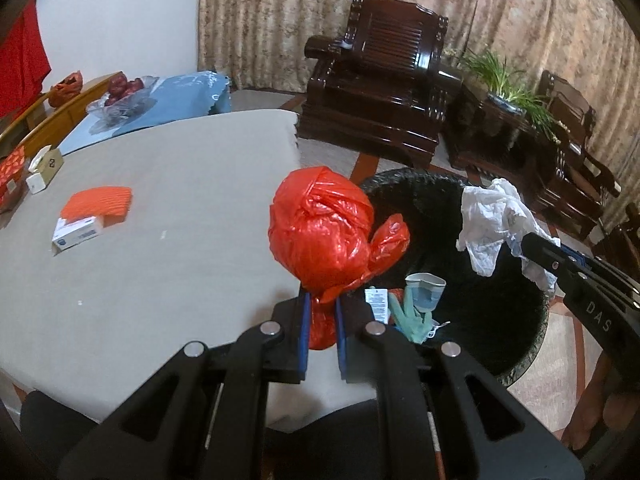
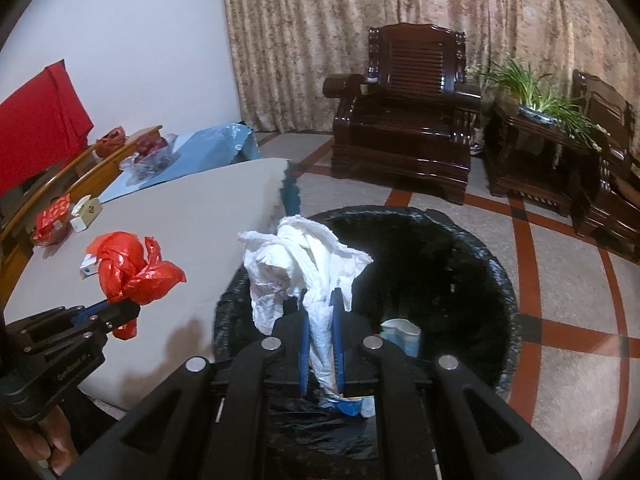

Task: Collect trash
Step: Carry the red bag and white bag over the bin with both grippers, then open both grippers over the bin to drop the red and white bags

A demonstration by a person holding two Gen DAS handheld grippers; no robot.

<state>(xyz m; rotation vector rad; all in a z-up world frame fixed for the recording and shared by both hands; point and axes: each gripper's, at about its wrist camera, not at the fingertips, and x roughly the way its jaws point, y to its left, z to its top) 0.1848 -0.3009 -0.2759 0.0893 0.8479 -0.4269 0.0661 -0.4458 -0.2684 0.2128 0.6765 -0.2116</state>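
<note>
Red plastic fills the middle of my left wrist view: a knotted red bag (image 1: 320, 228) pinched by its twisted neck between my left gripper (image 1: 322, 334), whose blue-padded jaws are drawn in tight on it. The bag's bulk stands over the edge of the grey table (image 1: 160, 208), just beside the black-lined trash bin (image 1: 480, 320). Down in the bin I see a paper cup (image 1: 426, 290), a green glove (image 1: 410, 318) and a white printed tag (image 1: 378, 304). Over the bin's right side hangs a crumpled white tissue wad (image 1: 494, 224), held by my right gripper (image 1: 528, 246), which reaches in from the right edge. On the table, well apart from the bag, lie an orange pack (image 1: 100, 206) with a small white box (image 1: 76, 236) touching it. A dark wooden armchair (image 1: 384, 76) stands before the curtain. From my right wrist view, the tissue wad (image 2: 304, 272) is clamped between my right gripper (image 2: 320, 342), jaws narrowed onto a folded strip of it, directly above the bin (image 2: 460, 264); the cup (image 2: 400, 334) sits below. At the left, my left gripper (image 2: 124, 312) holds the red bag (image 2: 132, 268) above the table (image 2: 192, 216), near the bin's rim but apart from the tissue. The armchair (image 2: 408, 108) and a potted plant (image 2: 536, 88) stand beyond.
</note>
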